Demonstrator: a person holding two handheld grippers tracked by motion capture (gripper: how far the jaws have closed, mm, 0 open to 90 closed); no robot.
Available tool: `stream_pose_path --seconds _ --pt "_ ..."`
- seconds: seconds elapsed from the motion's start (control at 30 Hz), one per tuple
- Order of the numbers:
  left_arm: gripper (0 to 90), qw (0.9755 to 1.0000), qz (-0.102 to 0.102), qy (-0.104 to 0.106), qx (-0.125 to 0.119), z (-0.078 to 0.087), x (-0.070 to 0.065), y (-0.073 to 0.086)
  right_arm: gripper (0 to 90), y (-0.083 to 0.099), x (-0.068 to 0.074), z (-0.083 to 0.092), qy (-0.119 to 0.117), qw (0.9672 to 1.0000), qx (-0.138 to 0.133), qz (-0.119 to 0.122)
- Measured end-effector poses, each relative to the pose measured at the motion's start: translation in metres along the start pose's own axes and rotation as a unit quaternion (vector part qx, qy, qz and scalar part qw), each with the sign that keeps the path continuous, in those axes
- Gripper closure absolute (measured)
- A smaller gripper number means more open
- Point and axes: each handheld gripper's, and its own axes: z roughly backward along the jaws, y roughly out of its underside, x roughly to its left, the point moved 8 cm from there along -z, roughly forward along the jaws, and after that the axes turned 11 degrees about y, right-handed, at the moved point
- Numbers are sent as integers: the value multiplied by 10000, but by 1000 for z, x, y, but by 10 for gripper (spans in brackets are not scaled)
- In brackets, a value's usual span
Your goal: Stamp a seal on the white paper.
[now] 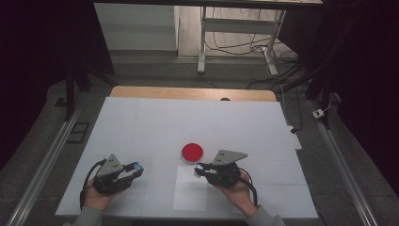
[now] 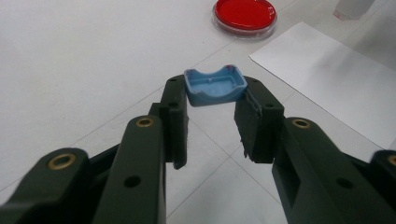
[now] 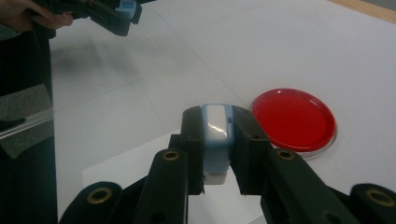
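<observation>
Red dish (image 1: 192,151) near right gripper (image 1: 199,170); paper sheet (image 1: 190,193) beneath.

Dim, dark-edged high view; brighter claw views, soft blur up close, glare on white table (image 1: 155,122).

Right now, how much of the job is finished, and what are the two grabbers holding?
Looks done: the blue cap is off and pinched in the left gripper, its hollow side showing. In hand: the right gripper clamps a small blue and white container beside the red dish. Probably left: using the container at the dish, though I can't tell what for, then recapping. The white sheet lies bare.
</observation>
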Motion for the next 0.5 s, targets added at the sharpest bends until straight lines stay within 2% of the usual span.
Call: stream_pose_path --seconds 0.23,0.5 --pt "649 10000 5 -5 3 0 0 0 752 6 11 -5 -142 9998 121 106" --pt "649 10000 8 0 6 0 0 0 752 9 15 -9 -200 9995 195 144"
